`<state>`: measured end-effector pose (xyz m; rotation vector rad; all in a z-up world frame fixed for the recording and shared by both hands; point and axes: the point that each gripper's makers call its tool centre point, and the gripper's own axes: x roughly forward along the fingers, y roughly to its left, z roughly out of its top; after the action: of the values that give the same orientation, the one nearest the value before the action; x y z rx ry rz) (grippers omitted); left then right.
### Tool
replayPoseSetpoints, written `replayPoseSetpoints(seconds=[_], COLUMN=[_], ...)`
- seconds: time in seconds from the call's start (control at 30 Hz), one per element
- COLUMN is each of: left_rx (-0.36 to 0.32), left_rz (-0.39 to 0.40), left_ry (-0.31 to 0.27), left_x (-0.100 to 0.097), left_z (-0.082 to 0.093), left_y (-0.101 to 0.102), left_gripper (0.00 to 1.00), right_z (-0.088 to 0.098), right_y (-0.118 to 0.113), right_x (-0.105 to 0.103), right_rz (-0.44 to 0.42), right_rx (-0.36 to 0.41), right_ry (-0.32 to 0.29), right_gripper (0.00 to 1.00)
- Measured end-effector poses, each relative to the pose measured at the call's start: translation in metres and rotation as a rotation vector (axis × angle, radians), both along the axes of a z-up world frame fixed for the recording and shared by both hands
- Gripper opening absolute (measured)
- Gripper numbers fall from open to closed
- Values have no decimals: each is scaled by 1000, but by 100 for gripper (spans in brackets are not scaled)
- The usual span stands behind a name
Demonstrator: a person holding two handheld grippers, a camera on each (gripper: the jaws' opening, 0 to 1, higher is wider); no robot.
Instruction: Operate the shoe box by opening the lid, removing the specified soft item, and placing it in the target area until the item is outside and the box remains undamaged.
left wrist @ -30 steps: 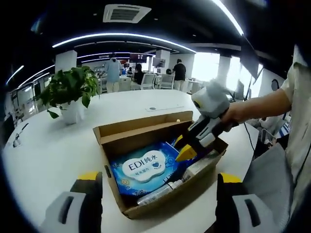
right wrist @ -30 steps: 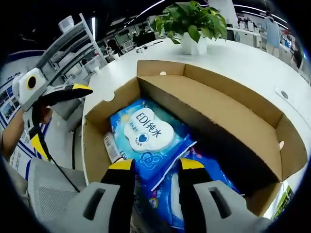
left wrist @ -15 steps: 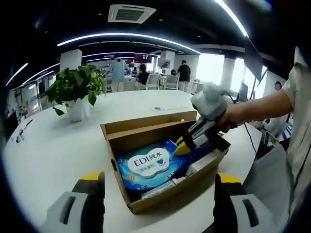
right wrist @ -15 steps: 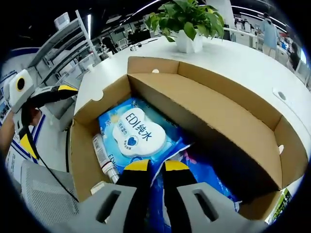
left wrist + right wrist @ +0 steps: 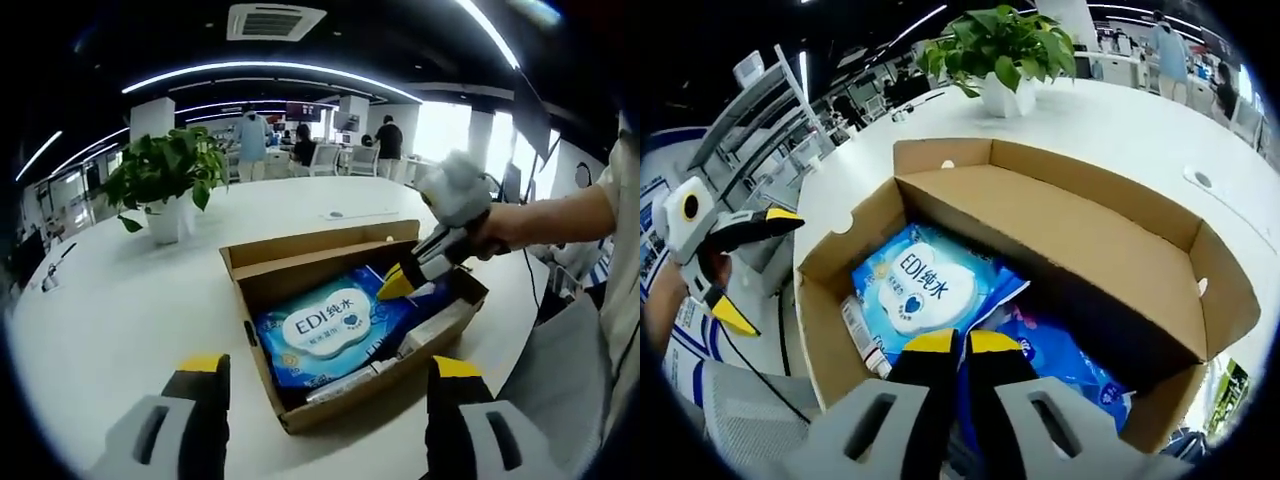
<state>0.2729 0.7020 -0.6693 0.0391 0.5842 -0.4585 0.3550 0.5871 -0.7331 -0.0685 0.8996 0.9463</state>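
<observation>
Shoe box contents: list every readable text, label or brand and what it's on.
"EDI纯水" on the white label of the blue wipes pack, also legible in the left gripper view.
Smaller line under it on that label: too small to read.
Print on the tube beside the pack: blurred.
Print on the second blue pack under the right gripper: unreadable.
Cardboard box: no text visible.

Open shoe box (image 5: 352, 330) on white table (image 5: 120, 300); right gripper (image 5: 405, 284) apparently pinching blue wipes pack (image 5: 330, 328)
</observation>
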Motion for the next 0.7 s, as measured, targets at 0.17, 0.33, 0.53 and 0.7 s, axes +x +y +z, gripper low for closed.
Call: replayPoseSetpoints(seconds=[0.17, 0.33, 0.53, 0.7], left_rx=[8, 20, 24, 39], left_rz=[-7, -16, -23, -40], left_ry=[4, 17, 45, 65], left_x=[2, 5, 10, 16], left_z=[2, 1, -1, -2], left_y=[-4, -8, -13, -17], left_gripper=[78, 75, 67, 62], right_z=[5, 11, 14, 17], right_y=[-6, -13, -23, -33], right_x=[2, 1, 0, 0], right_rz=[-19, -24, -39, -46], right_rx=[4, 4, 6, 0], right_ry=[-10, -25, -36, -51], right_gripper=[0, 0, 0, 0])
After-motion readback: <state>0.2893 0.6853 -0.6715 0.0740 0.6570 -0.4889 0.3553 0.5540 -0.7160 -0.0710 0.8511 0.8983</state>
